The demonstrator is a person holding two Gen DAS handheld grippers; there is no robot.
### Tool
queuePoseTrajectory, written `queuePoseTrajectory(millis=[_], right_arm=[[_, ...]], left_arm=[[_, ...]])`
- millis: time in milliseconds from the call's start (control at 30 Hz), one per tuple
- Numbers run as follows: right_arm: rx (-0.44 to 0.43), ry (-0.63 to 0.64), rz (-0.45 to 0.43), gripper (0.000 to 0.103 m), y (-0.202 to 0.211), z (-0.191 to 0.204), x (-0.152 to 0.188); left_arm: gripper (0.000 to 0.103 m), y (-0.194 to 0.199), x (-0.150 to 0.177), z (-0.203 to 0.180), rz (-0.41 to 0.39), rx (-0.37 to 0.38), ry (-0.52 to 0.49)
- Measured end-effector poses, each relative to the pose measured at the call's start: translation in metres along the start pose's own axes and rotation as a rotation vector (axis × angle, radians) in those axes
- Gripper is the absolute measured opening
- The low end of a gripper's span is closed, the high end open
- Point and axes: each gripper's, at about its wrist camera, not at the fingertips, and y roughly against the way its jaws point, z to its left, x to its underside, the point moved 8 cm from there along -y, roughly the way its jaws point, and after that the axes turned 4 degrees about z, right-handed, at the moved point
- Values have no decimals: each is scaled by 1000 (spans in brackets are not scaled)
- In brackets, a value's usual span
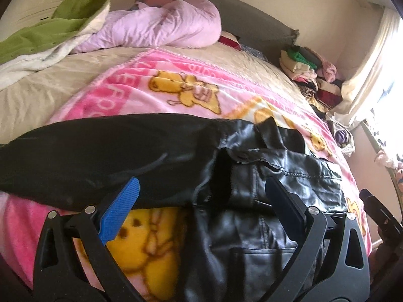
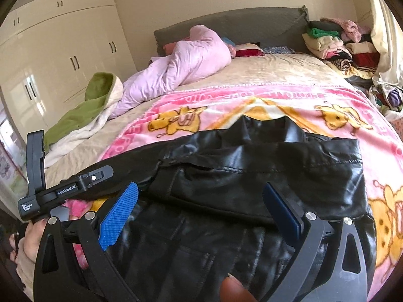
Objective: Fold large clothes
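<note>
A black leather jacket (image 1: 272, 176) lies on a pink bear-print blanket (image 1: 156, 90) on the bed, one sleeve (image 1: 88, 156) stretched out to the left. My left gripper (image 1: 201, 193) is open just above the jacket's near part, holding nothing. In the right wrist view the jacket (image 2: 252, 176) fills the foreground, partly folded over itself. My right gripper (image 2: 201, 196) is open over it, empty. The left gripper's body (image 2: 63, 191) shows at the left there. The right gripper's edge (image 1: 380, 214) shows at the right of the left wrist view.
A crumpled lilac duvet (image 2: 181, 65) and a green-and-cream garment (image 2: 83, 115) lie at the bed's far left. Stacked folded clothes (image 2: 335, 42) sit at the far right by the grey headboard (image 2: 252, 22). Cream wardrobes (image 2: 58, 50) stand at the left, a curtained window (image 1: 377, 58) at the right.
</note>
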Motion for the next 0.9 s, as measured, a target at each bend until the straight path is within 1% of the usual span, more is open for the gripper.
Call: queuePoseTrajectory(millis=[133, 433, 533, 767, 800, 900], right_arm=[[-8, 14, -3, 99, -6, 13, -5], [-31, 27, 1, 99, -27, 44, -15], [-40, 41, 3, 99, -34, 55, -16], [-62, 58, 25, 99, -56, 82, -16], [-63, 60, 26, 99, -58, 85, -16], [-79, 67, 31, 99, -64, 95, -17]], left_arm=[[94, 9, 1, 17, -13, -34, 0], [94, 20, 0, 52, -40, -41, 70], [94, 21, 1, 68, -43, -48, 109], [94, 32, 1, 108, -69, -107, 201], [94, 34, 0, 114, -75, -125, 209], [94, 37, -2, 128, -78, -148, 230]])
